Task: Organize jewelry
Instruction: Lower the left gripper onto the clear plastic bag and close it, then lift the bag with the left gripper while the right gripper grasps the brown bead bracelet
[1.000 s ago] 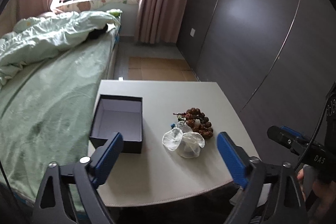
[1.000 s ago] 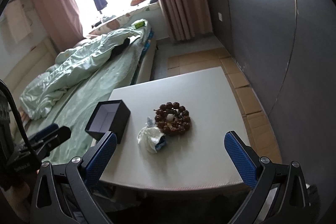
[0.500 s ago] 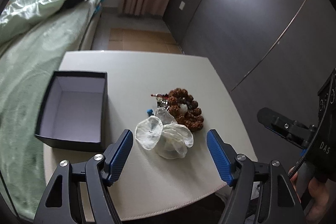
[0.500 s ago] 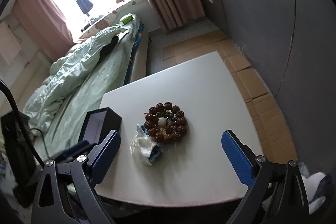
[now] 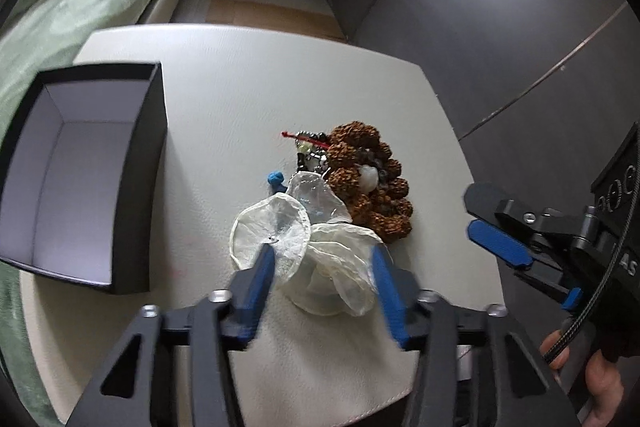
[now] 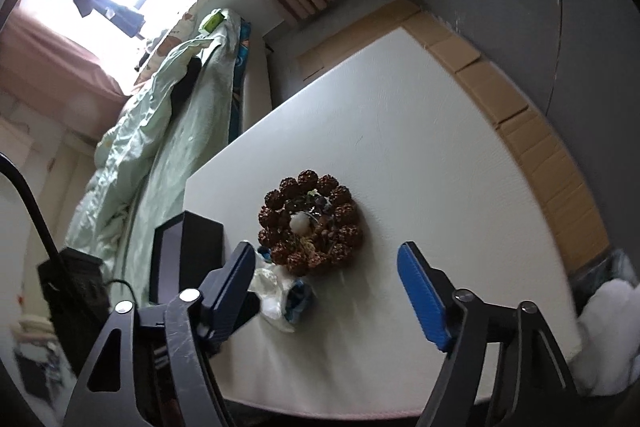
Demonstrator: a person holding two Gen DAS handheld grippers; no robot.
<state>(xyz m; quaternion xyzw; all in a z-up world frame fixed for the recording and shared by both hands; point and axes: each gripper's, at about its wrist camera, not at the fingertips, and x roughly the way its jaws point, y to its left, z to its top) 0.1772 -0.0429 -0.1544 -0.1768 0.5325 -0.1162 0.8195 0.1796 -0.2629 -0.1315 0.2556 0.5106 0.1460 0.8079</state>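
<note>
Left wrist view: the left gripper (image 5: 323, 261), jaws spread, straddles a crinkled translucent pouch (image 5: 316, 247) lying against the knobbly brown bead bracelet (image 5: 372, 183) beside a matte black box (image 5: 136, 187).

Right wrist view: the right gripper (image 6: 326, 281) gapes wide over the smooth white table (image 6: 420, 155), before the bracelet (image 6: 310, 227).

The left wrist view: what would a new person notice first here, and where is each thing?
First, the brown bead bracelet, coiled near the middle of the white table, with a crumpled clear plastic bag against its near side. The open left gripper straddles that bag. At the table's left edge stands an open, empty black box.
</note>
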